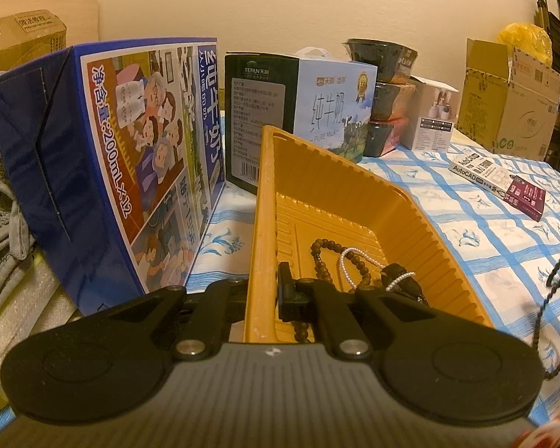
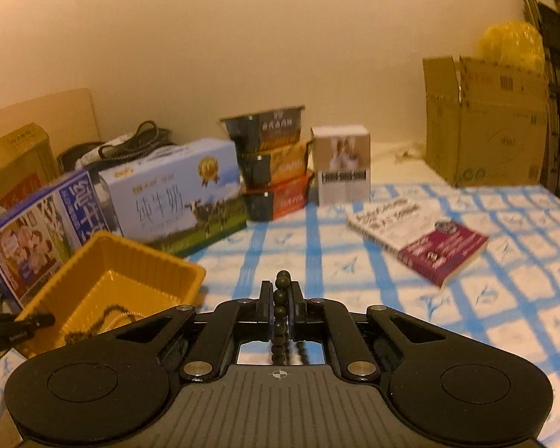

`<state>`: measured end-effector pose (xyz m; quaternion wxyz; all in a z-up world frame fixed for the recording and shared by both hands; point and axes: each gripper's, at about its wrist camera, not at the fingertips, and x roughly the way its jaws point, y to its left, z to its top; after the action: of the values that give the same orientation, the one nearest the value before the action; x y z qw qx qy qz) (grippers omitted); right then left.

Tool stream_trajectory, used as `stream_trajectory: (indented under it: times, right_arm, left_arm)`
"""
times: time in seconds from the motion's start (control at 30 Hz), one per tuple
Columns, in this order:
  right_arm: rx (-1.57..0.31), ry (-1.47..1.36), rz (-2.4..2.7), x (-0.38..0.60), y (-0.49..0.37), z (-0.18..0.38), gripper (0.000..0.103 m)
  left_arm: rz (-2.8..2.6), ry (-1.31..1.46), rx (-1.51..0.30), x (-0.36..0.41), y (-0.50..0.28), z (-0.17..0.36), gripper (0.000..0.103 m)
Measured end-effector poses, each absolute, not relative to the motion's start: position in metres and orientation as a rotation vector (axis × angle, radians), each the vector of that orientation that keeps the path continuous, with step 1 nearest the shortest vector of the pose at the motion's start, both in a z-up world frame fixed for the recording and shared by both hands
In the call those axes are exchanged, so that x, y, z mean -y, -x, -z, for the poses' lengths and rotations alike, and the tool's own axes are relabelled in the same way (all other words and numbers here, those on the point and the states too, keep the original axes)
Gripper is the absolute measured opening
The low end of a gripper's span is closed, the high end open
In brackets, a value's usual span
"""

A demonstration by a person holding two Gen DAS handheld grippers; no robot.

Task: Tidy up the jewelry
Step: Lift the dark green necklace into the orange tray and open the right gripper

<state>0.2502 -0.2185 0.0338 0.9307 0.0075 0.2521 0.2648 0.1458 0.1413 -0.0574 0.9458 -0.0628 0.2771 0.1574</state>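
Dark bead string [image 2: 282, 300] between right jaws

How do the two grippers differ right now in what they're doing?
The left gripper is clamped on the wall of the yellow tray; the right gripper is shut on a dark bead strand. The left sits at the tray; the right is over the checked cloth, beside it. Both are shut.

Warm, dim yellowish indoor light tints both views. The left wrist view is fairly sharp; the right wrist view is motion-blurred throughout. Fisheye bending and dark corners mark the edges.
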Motion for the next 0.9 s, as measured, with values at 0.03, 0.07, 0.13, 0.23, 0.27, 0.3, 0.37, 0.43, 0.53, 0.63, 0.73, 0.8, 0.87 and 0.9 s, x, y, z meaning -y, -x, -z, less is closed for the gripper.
stream_trajectory:
  times: [0.03, 0.07, 0.13, 0.23, 0.27, 0.3, 0.37, 0.43, 0.53, 0.63, 0.73, 0.8, 0.87, 0.9]
  right_arm:
    - [-0.511, -0.014, -0.546, 0.219, -0.249, -0.038, 0.007]
    - [-0.505, -0.009, -0.548, 0.218, -0.248, -0.044, 0.007]
    - [-0.492, 0.009, -0.554, 0.216, -0.246, -0.054, 0.007]
    - [-0.467, 0.030, -0.569, 0.213, -0.243, -0.070, 0.007]
    - [-0.457, 0.037, -0.575, 0.212, -0.242, -0.076, 0.007]
    - [-0.450, 0.043, -0.580, 0.210, -0.241, -0.081, 0.007]
    - [-0.438, 0.050, -0.593, 0.207, -0.240, -0.091, 0.007]
    - [-0.432, 0.056, -0.601, 0.204, -0.240, -0.099, 0.007]
    - [-0.423, 0.063, -0.616, 0.197, -0.241, -0.109, 0.007]
    - [-0.406, 0.068, -0.640, 0.187, -0.242, -0.119, 0.007]
    - [-0.394, 0.063, -0.677, 0.177, -0.242, -0.129, 0.007]
    - [-0.385, 0.057, -0.710, 0.166, -0.242, -0.136, 0.007]
    - [-0.369, 0.045, -0.749, 0.152, -0.242, -0.142, 0.007]
    - [-0.363, 0.041, -0.769, 0.145, -0.242, -0.145, 0.007]
  left_arm:
    - [-0.320, 0.128, -0.564, -0.142, -0.146, 0.057, 0.005]
    - [-0.320, 0.128, -0.564, -0.142, -0.146, 0.058, 0.005]
    - [-0.320, 0.129, -0.563, -0.142, -0.147, 0.058, 0.005]
    - [-0.319, 0.132, -0.562, -0.143, -0.147, 0.058, 0.005]
    - [-0.319, 0.133, -0.562, -0.143, -0.147, 0.058, 0.005]
    - [-0.318, 0.135, -0.561, -0.143, -0.147, 0.058, 0.005]
    - [-0.318, 0.136, -0.561, -0.143, -0.147, 0.058, 0.005]
    - [-0.318, 0.139, -0.560, -0.144, -0.147, 0.058, 0.005]
    - [-0.318, 0.144, -0.560, -0.144, -0.147, 0.058, 0.005]
    - [-0.317, 0.144, -0.559, -0.144, -0.147, 0.058, 0.005]
    - [-0.318, 0.144, -0.558, -0.144, -0.147, 0.058, 0.006]
    - [-0.318, 0.147, -0.558, -0.144, -0.147, 0.058, 0.006]
    - [-0.319, 0.149, -0.558, -0.144, -0.147, 0.058, 0.006]
    - [-0.318, 0.150, -0.558, -0.144, -0.147, 0.058, 0.006]
